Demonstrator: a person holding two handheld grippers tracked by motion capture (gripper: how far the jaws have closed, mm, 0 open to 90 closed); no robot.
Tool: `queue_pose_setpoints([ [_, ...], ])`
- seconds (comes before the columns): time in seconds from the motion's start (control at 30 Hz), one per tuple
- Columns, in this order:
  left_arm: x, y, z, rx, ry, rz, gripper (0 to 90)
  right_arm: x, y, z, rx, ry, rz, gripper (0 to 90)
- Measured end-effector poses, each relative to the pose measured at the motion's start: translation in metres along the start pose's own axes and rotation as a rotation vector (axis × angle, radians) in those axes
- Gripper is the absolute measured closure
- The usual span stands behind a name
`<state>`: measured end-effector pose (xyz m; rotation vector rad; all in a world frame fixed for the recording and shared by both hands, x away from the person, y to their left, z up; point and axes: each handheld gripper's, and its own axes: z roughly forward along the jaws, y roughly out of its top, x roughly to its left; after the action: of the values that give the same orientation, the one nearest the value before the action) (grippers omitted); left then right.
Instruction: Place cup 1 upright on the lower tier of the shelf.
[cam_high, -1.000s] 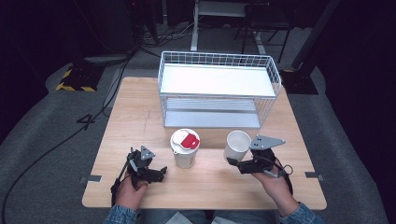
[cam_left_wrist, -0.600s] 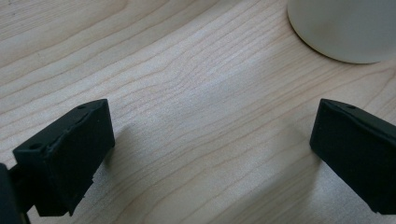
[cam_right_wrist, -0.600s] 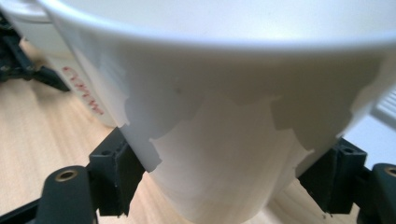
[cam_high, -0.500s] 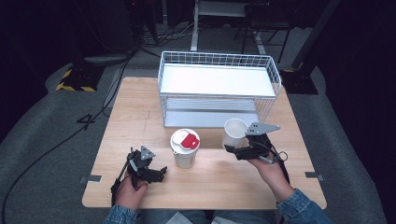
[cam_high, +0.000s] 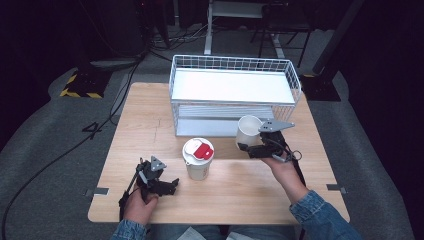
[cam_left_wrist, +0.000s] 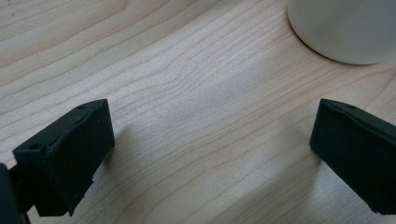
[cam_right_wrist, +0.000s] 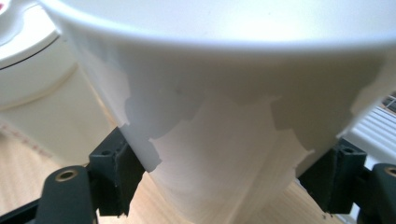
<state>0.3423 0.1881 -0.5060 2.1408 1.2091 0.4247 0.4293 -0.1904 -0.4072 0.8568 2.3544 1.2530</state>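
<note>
R fingers (cam_right_wrist: 116, 177) on white cup (cam_high: 248, 131), prob. above wood table (cam_high: 150, 125).

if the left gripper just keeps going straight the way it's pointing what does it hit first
Probably the lidded cup. The left gripper lies low on the table, jaws open, aimed toward the cup's base; depth is uncertain.

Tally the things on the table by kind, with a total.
Cups: 2, an open white cup in the right gripper and a lidded cup.
Wire baskets: 1.
Grippers: 2, counting the left gripper.
Total: 5.
</note>
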Motion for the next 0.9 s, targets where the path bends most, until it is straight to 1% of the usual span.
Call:
queue_pose_setpoints([
  [0.03,0.000,0.000,0.000,0.000,-0.001,-0.004,0.4,-0.002,0.001,0.002,0.000,-0.002,0.003,23.8],
  [0.07,0.000,0.000,0.000,0.000,0.000,0.000,0.3,-0.004,0.003,0.005,-0.001,-0.006,0.008,23.8],
  [0.2,0.000,0.000,0.000,0.001,-0.001,-0.001,0.3,-0.009,0.007,0.010,0.001,-0.019,0.013,23.9],
  [0.33,0.000,0.000,0.000,0.000,-0.001,-0.006,0.3,-0.015,0.012,0.017,0.013,-0.038,0.017,23.8],
  [0.37,0.000,0.000,0.000,0.001,-0.001,0.000,0.3,-0.015,0.012,0.017,0.013,-0.038,0.017,23.8],
  [0.47,0.000,0.000,0.000,-0.001,-0.001,-0.003,0.3,-0.019,0.014,0.021,0.012,-0.045,0.020,23.8],
  [0.67,0.000,0.000,0.000,0.000,-0.001,-0.004,0.4,-0.026,0.017,0.030,0.010,-0.074,0.048,23.8],
  [0.8,0.000,0.000,0.000,0.000,-0.001,-0.004,0.3,-0.031,0.019,0.037,0.011,-0.087,0.049,23.8],
  [0.9,0.000,0.000,0.000,-0.001,-0.001,-0.005,0.3,-0.032,0.020,0.041,0.020,-0.092,0.039,23.8],
])
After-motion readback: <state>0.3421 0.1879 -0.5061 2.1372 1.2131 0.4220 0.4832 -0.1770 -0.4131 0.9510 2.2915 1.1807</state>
